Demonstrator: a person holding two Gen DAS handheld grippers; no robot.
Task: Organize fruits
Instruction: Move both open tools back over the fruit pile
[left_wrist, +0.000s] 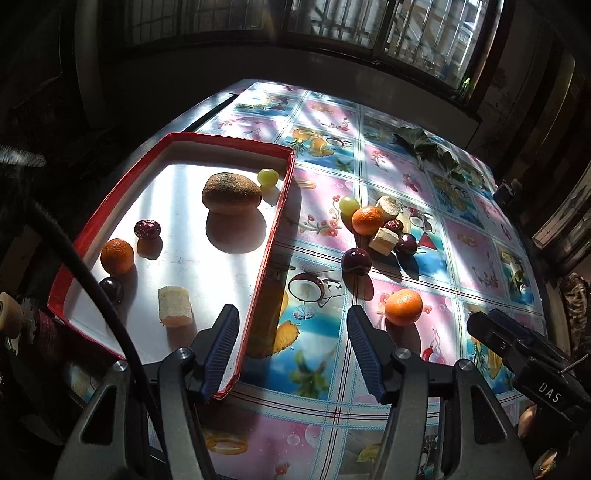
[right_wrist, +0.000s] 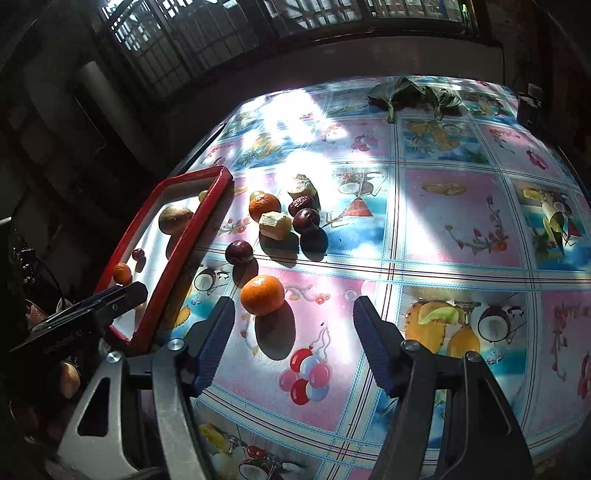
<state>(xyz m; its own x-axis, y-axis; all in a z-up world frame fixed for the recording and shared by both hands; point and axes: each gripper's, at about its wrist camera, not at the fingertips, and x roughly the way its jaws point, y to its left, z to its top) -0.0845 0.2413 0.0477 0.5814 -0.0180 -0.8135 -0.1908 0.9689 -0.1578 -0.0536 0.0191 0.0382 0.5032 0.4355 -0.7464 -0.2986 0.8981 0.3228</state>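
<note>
A red-rimmed white tray (left_wrist: 280, 206) (right_wrist: 192, 229) lies at the table's left. In it are a kiwi (left_wrist: 231, 193), a green grape (left_wrist: 267, 177), a red date (left_wrist: 146, 229), an orange (left_wrist: 117, 255), a dark plum (left_wrist: 111, 288) and a pale banana chunk (left_wrist: 175, 306). Loose on the tablecloth sit an orange (left_wrist: 403, 306) (right_wrist: 262, 294), a plum (left_wrist: 355, 260) (right_wrist: 239, 252) and a cluster with another orange (left_wrist: 368, 220) (right_wrist: 264, 206), a grape, banana chunks, a date and a plum. My left gripper (left_wrist: 291, 350) stands open over the tray's right rim. My right gripper (right_wrist: 293, 343) hangs open just short of the near orange.
A bunch of green leaves (left_wrist: 428, 147) (right_wrist: 413, 94) lies at the table's far side. A dark small object (right_wrist: 528, 101) stands at the far right corner. Window bars and a dark wall run behind the table. The fruit-patterned tablecloth (right_wrist: 461, 221) spreads to the right.
</note>
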